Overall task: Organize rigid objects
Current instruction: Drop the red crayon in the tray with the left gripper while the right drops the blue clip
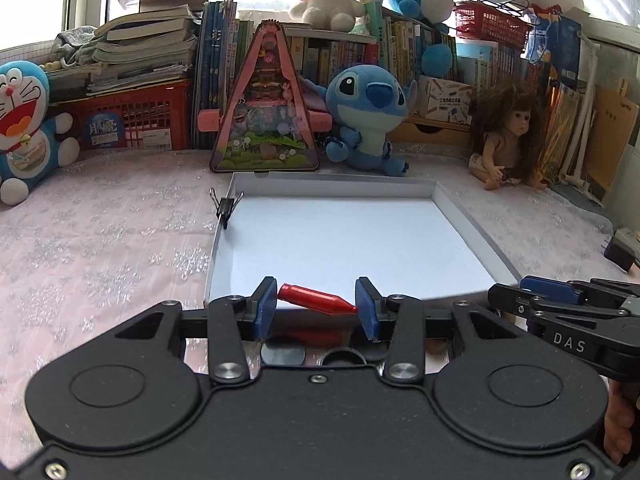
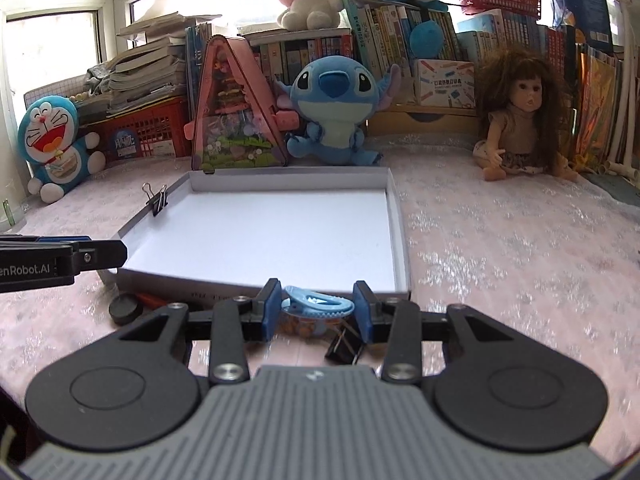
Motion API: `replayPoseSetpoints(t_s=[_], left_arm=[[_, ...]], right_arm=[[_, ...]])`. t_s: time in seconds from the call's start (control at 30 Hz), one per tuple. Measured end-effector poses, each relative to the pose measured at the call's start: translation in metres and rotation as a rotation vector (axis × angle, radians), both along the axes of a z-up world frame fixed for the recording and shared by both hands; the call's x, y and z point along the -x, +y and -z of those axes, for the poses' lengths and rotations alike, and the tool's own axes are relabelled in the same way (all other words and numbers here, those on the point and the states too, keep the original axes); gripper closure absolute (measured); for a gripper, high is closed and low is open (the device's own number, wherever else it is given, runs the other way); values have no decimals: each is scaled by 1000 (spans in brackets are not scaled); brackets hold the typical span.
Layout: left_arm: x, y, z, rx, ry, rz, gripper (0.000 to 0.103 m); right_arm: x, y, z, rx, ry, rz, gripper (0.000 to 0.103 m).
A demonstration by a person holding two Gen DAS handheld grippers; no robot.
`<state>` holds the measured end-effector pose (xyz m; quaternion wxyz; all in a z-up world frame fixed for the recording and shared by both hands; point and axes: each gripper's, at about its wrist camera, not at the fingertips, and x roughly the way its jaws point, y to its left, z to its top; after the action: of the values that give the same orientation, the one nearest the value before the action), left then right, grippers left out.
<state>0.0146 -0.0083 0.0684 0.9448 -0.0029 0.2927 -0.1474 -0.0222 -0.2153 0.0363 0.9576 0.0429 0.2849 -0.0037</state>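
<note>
Left tongs: the left gripper (image 1: 316,306) is clamped end to end on a red cylinder (image 1: 317,300), a small metal-looking piece with a narrowed tip, held tilted between the blue pads, just over the near edge of the tray.
Right tongs: the right gripper (image 2: 316,306) is clamped on a light blue plastic clip (image 2: 318,303), also held just short of the tray's near edge.
Tray: a shallow white box tray (image 2: 400,216) lies on the pink cloth-covered table (image 2: 500,248); its floor is bare, with a black binder clip (image 2: 157,202) pinched onto its left wall.
Still on the table: by the tray's near left corner sits a black round disc (image 2: 126,308); near the tray's near edge lie a second black binder clip (image 2: 343,347) and a small patterned item, partly hidden under the right tongs.
Risk, red cylinder: it is gripped only at its ends and sits tilted, so I judge it could pivot or squirt out, then roll on the smooth tray floor.
Risk, blue clip: springy plastic may twist in the pads or snap sideways on release.
Risk, tray wall: low carrying could catch the near wall and shove the light tray.
Risk, tongs: the two stand close together and could knock each other.
</note>
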Motion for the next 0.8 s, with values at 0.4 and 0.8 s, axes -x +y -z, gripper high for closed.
replayPoseSetpoints(t_s=[0.4, 0.8], left_arm=[[-104, -21, 5, -5, 233, -35, 63], [-135, -39, 38, -73, 326, -64, 63]], right_arm=[[-86, -15, -4, -54, 191, -46, 59], [-123, -7, 10, -19, 316, -68, 59]])
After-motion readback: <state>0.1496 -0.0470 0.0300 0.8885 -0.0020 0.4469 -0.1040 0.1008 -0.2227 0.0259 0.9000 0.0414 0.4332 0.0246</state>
